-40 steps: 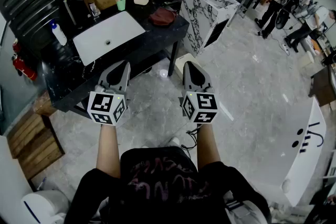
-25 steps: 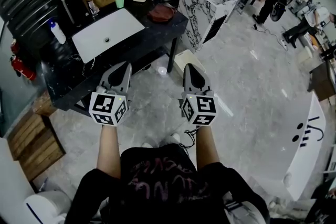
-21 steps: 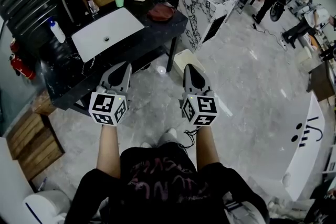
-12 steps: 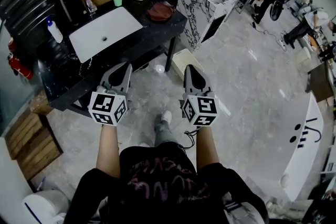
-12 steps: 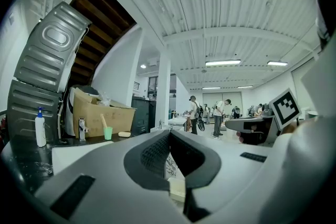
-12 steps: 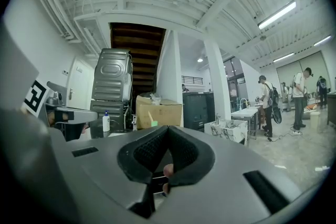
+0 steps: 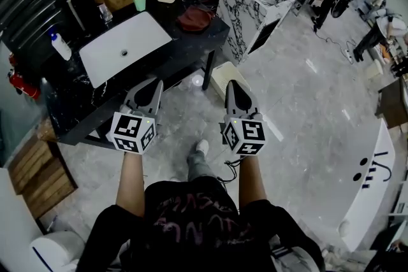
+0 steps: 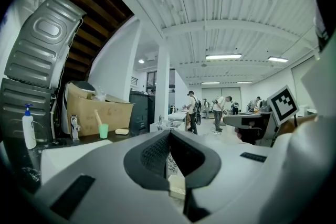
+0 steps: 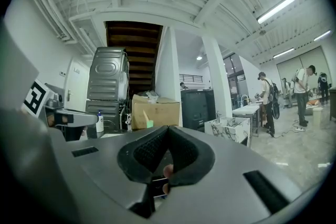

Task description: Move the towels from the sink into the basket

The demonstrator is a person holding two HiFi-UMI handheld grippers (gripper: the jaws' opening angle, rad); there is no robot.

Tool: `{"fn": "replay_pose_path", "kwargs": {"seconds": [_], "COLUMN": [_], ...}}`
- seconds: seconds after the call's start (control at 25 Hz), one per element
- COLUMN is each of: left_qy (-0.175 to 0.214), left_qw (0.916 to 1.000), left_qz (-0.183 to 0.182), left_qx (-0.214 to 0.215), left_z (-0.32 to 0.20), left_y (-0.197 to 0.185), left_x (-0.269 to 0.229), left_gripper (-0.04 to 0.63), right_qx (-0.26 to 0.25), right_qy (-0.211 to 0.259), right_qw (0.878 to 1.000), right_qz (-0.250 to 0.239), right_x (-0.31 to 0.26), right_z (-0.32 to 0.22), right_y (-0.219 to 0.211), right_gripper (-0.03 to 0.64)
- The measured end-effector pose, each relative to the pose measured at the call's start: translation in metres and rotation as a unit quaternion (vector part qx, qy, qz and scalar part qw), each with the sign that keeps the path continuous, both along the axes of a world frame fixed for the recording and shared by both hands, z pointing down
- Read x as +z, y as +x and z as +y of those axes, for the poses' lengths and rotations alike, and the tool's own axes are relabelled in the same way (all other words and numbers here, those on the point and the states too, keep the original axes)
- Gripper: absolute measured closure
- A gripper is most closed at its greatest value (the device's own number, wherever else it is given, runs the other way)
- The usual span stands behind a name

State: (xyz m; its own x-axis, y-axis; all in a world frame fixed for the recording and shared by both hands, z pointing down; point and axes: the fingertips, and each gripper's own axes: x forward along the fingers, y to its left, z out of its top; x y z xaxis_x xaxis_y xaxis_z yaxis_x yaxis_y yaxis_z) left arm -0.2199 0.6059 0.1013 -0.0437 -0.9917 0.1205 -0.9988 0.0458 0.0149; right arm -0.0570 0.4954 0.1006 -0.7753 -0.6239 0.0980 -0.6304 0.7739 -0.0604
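Sink (image 7: 124, 48) lies in the black counter (image 7: 71, 99) at my eleven o'clock. My left gripper (image 7: 154, 84) and right gripper (image 7: 231, 85) hover short of it, jaws closed on nothing.

White rectangular sink (image 7: 124, 48), small central drain, sunk in black marble counter (image 7: 76, 99).
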Motion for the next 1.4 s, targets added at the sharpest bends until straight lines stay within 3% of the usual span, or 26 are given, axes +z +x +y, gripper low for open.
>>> {"fn": "replay_pose_path", "kwargs": {"seconds": [0.68,0.88,1.08,1.28,1.4], "left_qy": [-0.042,-0.049,-0.024,-0.046,-0.041], "left_qw": [0.9989,0.9983,0.9981,0.9975,0.9971], "left_qz": [0.010,0.016,0.044,0.042,0.050], "left_qx": [-0.019,-0.028,-0.035,-0.034,-0.041], "left_z": [-0.147,-0.181,-0.202,-0.211,-0.214], "left_y": [-0.053,-0.056,-0.059,-0.056,-0.058], "left_x": [0.025,0.025,0.019,0.025,0.026], "left_gripper": [0.591,0.591,0.591,0.591,0.591], "right_qx": [-0.032,-0.040,-0.062,-0.062,-0.059], "right_qy": [-0.039,-0.023,-0.025,-0.027,-0.030], "right_qw": [0.998,0.999,0.997,0.998,0.998], "right_qz": [-0.033,-0.023,-0.024,-0.020,-0.019], "right_x": [0.019,0.016,0.016,0.018,0.021], "right_z": [-0.158,-0.195,-0.215,-0.224,-0.226], "right_y": [-0.055,-0.060,-0.066,-0.068,-0.068], "right_gripper": [0.601,0.601,0.601,0.601,0.603]}}
